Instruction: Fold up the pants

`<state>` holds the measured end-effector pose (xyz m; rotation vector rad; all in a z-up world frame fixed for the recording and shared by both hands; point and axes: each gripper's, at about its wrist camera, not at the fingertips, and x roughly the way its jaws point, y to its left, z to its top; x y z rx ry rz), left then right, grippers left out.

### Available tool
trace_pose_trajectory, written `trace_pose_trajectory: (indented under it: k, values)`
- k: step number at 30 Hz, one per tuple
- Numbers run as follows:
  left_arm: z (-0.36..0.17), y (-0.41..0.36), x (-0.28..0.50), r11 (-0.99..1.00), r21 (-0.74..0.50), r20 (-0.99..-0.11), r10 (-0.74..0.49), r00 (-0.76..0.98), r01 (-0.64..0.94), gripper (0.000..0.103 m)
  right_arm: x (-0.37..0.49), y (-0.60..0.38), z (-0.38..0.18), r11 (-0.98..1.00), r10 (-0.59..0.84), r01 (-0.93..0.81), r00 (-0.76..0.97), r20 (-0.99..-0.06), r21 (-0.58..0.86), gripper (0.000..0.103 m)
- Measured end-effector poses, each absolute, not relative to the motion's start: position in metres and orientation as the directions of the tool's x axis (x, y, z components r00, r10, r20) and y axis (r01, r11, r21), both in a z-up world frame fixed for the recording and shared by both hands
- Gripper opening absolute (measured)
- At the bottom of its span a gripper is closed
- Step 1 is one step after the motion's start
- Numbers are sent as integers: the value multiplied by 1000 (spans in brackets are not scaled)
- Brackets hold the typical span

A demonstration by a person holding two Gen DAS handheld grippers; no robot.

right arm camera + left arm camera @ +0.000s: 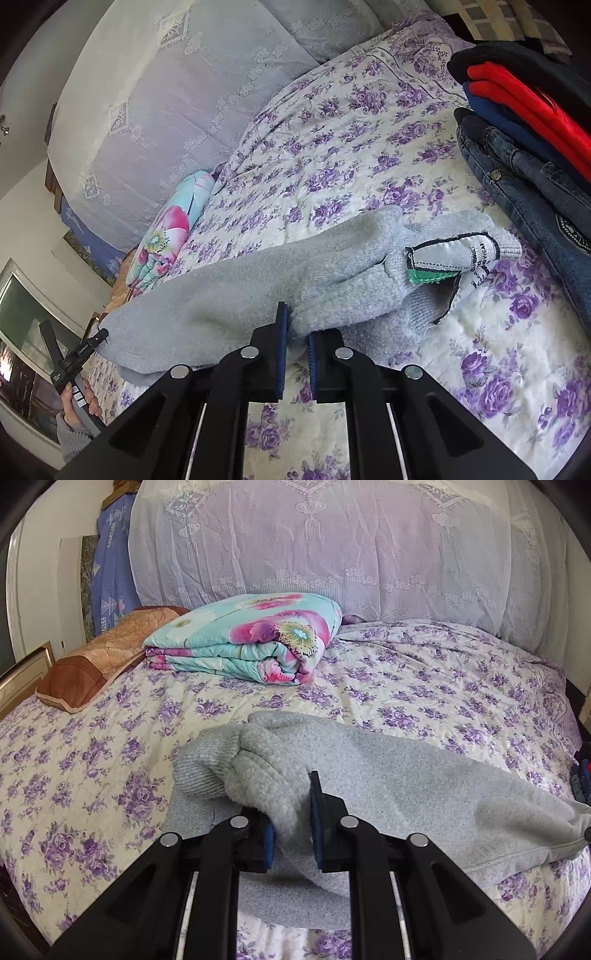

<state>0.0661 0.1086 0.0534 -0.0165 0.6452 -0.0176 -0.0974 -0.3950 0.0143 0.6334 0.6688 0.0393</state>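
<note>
Grey fleece pants (406,786) hang stretched between my two grippers above the flowered bedspread (92,775). My left gripper (291,812) is shut on a bunched end of the pants with the ribbed cuff beside it. In the right wrist view the pants (240,295) run from the left gripper (98,338) at the far left to my right gripper (295,332), which is shut on the fabric near the waistband. A white label (454,254) with a green tag shows at the waistband.
A folded floral quilt (251,638) and a brown pillow (107,657) lie at the back left of the bed. A lace-covered headboard (332,542) stands behind. A stack of folded jeans and red and blue clothes (528,125) sits at the right.
</note>
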Motion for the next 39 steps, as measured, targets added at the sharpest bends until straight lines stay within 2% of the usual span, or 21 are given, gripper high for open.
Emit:
trace_pose_trajectory:
  k: [13,29,39]
  values:
    - [66,93,75,995,90,-529,82,845,-40,14,-85,-396,56,854,199,111,833,-516,509,10]
    - [69,86,98,989,131,-500,127,856,-71,14,-53,-406,65,868,179,109,842,-510,484,9]
    - [70,73,145,983,165,-488,152,859,-80,14,7,-422,73,881,172,97,845,-507,462,9]
